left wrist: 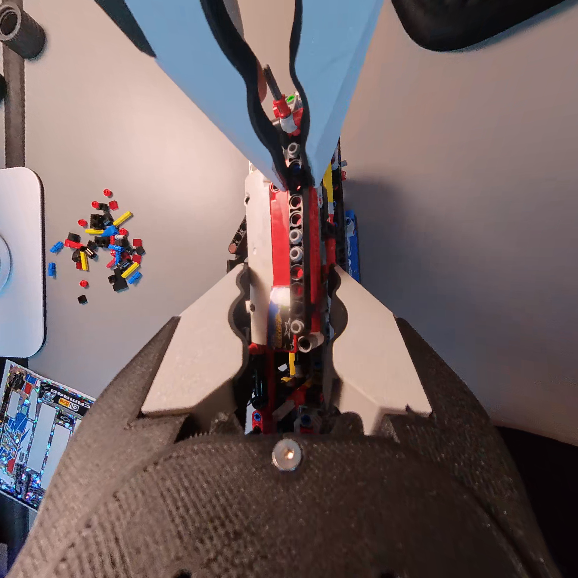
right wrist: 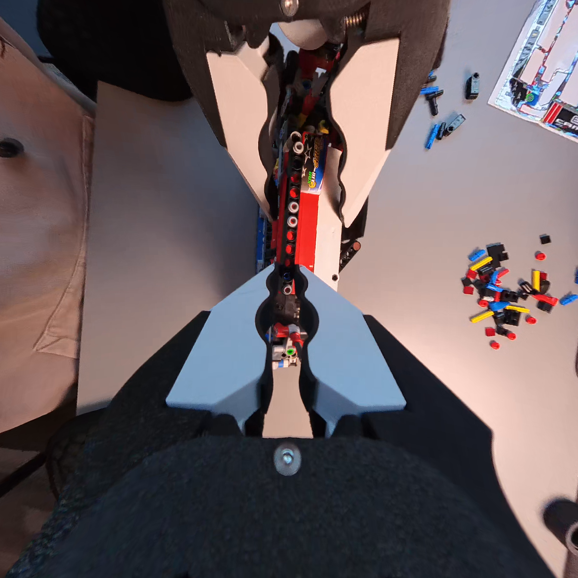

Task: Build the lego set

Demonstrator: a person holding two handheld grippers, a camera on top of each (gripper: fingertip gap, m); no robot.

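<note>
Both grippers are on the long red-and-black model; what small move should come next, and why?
Probably keep the left gripper clamped on the model and let the right gripper release its end, then go to the loose pieces. Both grippers hold opposite ends of the same build, so neither can pick up a piece, and the unsorted pile lies apart on the table.

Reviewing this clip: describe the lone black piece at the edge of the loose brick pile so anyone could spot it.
On the pale table, find the loose brick pile left of the held model. Just below the pile lies a small black square piece, apart from the heap, past a single red stud.
</note>
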